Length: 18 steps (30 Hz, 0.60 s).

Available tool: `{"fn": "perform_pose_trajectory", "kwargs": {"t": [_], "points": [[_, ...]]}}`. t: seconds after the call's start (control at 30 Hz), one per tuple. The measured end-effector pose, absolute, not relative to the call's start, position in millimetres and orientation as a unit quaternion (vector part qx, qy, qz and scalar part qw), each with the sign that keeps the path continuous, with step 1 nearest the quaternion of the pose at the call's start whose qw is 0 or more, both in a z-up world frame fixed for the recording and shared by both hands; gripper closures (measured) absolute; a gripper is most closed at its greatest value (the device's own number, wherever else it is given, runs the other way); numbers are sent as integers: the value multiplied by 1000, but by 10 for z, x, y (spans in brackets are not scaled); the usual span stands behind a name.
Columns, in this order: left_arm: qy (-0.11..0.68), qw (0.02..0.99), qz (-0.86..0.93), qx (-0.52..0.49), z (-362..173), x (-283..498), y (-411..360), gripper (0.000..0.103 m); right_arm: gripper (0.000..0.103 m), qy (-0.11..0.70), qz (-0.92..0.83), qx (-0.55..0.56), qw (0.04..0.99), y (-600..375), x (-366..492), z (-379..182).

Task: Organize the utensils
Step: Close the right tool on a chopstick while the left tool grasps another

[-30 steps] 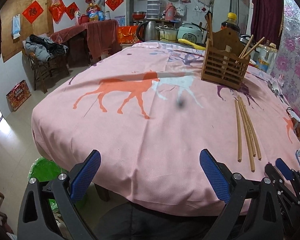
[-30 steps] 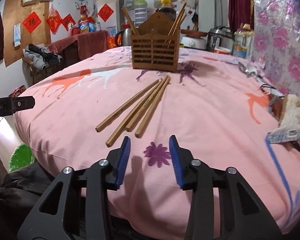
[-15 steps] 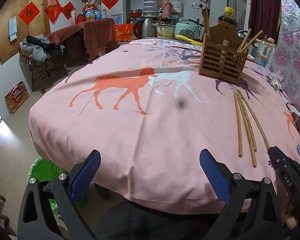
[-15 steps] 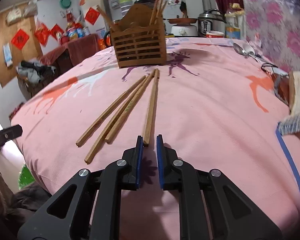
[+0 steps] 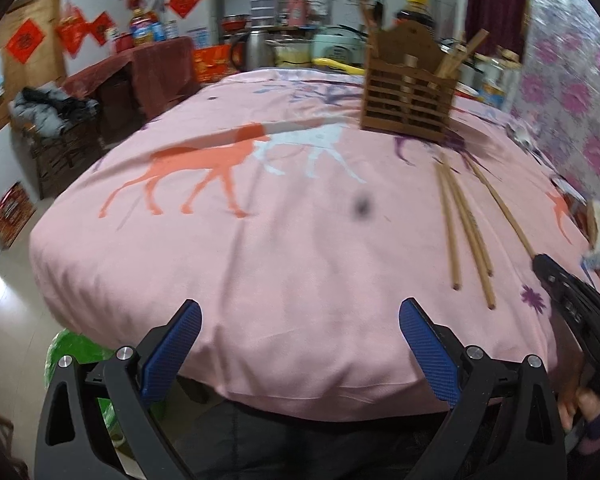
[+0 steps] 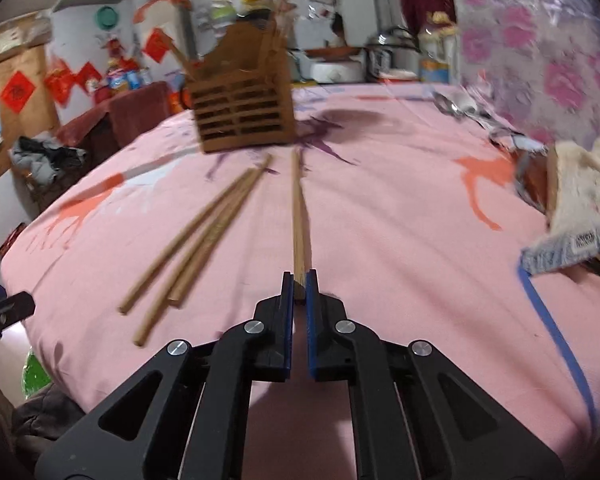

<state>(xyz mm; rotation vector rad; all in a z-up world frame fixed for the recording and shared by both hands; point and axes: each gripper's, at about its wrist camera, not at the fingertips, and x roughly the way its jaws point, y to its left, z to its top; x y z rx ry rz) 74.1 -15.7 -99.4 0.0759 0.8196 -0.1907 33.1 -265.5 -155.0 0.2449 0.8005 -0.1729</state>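
Note:
A wooden slatted utensil holder (image 6: 242,114) with chopsticks in it stands at the far side of the pink tablecloth; it also shows in the left wrist view (image 5: 410,98). My right gripper (image 6: 299,286) is shut on the near end of one wooden chopstick (image 6: 299,216), which points toward the holder. Three loose chopsticks (image 6: 196,246) lie to its left; they also show in the left wrist view (image 5: 462,224). My left gripper (image 5: 300,338) is open and empty at the table's near edge. The right gripper (image 5: 572,304) shows at the right of the left wrist view.
A cloth and a packet (image 6: 580,208) lie at the right edge, with spoons (image 6: 458,106) behind them. Pots and a rice cooker (image 6: 392,56) stand beyond the table. A cluttered side table (image 5: 140,64) stands far left. A flowered wall (image 6: 540,40) is on the right.
My right gripper has moved forward and shut on the rightmost chopstick, swinging it apart from the others. My left gripper has stayed open, with the view drifting slightly.

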Motion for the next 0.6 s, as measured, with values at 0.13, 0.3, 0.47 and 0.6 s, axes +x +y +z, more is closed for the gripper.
{"fn": "perform_pose_trajectory", "kwargs": {"t": [0.13,0.3,0.47,0.6], "points": [[396,905,-141,62,-1042,760,-422,8,96,386,-79,128,910,-2685,327,-1557],[410,891,-173,92,-1187,873,-711,23,96,383,-69,153,908,-2742,316,-1579],[411,887,-188,98,-1240,932,-819,29,96,383,-69,152,909,-2735,310,-1582],[409,882,-209,104,-1253,975,-974,29,96,383,-69,151,909,-2735,309,-1583]]}}
